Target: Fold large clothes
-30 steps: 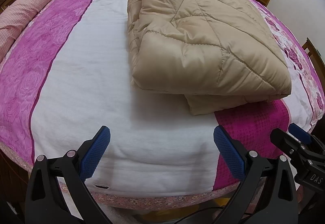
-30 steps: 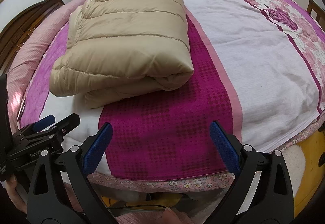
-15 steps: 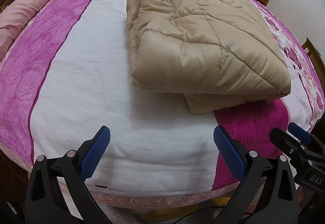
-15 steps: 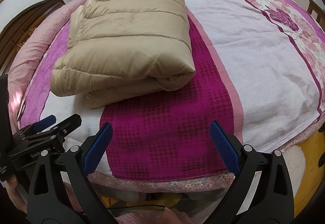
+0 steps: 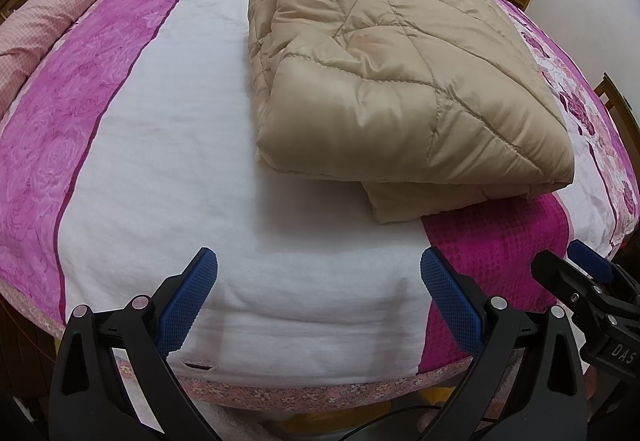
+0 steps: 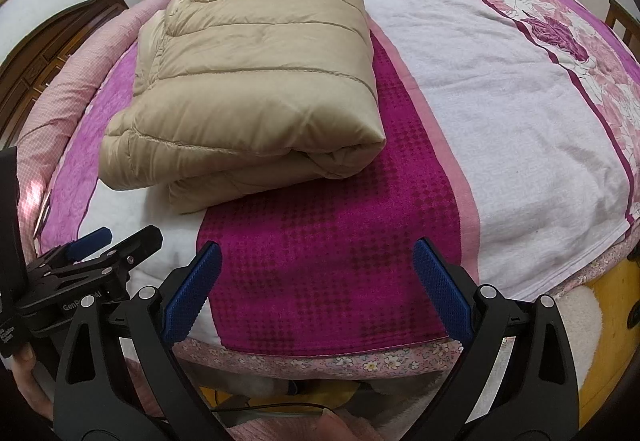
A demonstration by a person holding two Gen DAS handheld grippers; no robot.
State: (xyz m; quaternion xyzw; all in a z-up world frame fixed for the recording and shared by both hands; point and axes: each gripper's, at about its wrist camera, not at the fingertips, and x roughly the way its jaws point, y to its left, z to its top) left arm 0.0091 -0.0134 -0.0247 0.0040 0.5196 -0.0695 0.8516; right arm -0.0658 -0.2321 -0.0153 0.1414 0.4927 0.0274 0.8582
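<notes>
Tan puffy coat (image 5: 384, 81) folded into neat bundle on bed (image 5: 168, 161). My left gripper (image 5: 318, 295) and right gripper (image 6: 316, 289) fingers apart, holding nothing. Job looks about done.

My left tongs (image 5: 319, 291) and right tongs (image 6: 316, 283) look alike: black plastic arms shaped as open triangles, silver screw heads at the joints, and blue ribbed pads (image 5: 188, 301) lining the inner faces. White lettering marks each body.
</notes>
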